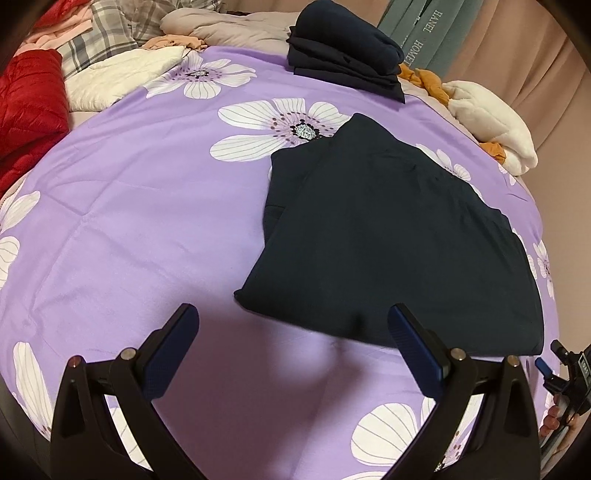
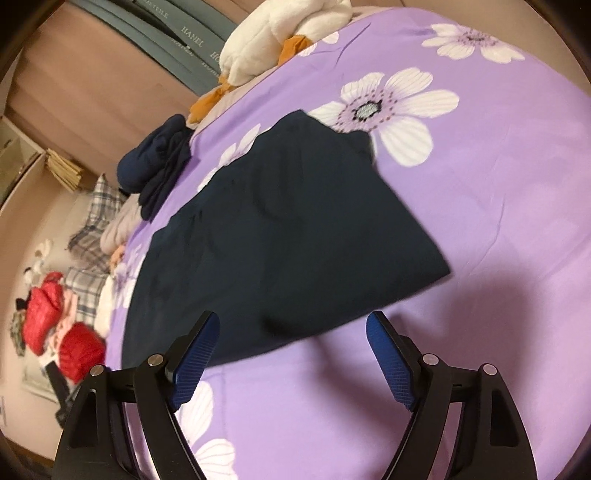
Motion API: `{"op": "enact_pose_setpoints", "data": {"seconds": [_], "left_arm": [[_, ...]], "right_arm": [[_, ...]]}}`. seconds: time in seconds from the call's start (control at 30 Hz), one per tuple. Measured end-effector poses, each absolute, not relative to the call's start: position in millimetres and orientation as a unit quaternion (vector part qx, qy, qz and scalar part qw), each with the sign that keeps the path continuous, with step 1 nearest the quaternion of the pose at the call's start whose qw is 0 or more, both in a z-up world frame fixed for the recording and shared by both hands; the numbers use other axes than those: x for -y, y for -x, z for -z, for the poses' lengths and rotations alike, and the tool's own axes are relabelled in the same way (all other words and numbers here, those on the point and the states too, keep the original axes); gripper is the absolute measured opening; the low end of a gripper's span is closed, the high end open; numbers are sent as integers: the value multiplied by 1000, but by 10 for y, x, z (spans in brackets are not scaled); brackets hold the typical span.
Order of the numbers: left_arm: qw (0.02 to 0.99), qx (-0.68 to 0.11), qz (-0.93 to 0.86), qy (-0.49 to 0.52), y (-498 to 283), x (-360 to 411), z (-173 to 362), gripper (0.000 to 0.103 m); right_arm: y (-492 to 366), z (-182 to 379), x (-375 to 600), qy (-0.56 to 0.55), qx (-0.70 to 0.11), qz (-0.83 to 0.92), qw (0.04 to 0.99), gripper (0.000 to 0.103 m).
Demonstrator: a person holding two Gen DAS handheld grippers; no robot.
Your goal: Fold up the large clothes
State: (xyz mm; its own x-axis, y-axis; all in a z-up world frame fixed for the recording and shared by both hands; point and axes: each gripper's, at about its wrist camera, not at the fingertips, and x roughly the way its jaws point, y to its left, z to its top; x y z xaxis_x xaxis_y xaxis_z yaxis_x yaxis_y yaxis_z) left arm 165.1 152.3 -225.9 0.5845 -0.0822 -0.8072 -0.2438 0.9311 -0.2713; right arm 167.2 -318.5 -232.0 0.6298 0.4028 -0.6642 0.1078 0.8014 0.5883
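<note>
Both grippers empty and spread over the half-folded dark navy knit garment (image 1: pixel 388 236), centre-right of frame on the purple flowered bedspread (image 1: pixel 147 221).
My left gripper (image 1: pixel 293 328) and right gripper (image 2: pixel 291 332) hang wide; a shallow pinch at the near hem could, I think, lift one layer and undo the fold.

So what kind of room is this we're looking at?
Most likely a bedroom: a purple flowered bedspread covers a bed, a plaid pillow lies at its far end, and folded dark clothes are stacked on it.

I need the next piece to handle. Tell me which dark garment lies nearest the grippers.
The flat dark garment spread mid-bed, just ahead of both open grippers; the other dark clothes sit stacked at the far edge.
</note>
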Motion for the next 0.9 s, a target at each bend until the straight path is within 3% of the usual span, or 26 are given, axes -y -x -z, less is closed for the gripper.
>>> {"op": "enact_pose_setpoints", "data": {"seconds": [0.2,0.53,0.9], "left_arm": [[858,-469,-34,206,-1671,-1539,2372,102],[807,-478,57,343,-1862,-1640,2628,102],[775,-419,79,466,-2074,-1794,2702,101]], "right_arm": [[-1662,2467,3144,-324,-439,-96,833,87],[-1753,2574,3114,-351,-439,-106,820,90],[-1988,2639,3154,-421,-399,-99,808,94]]}}
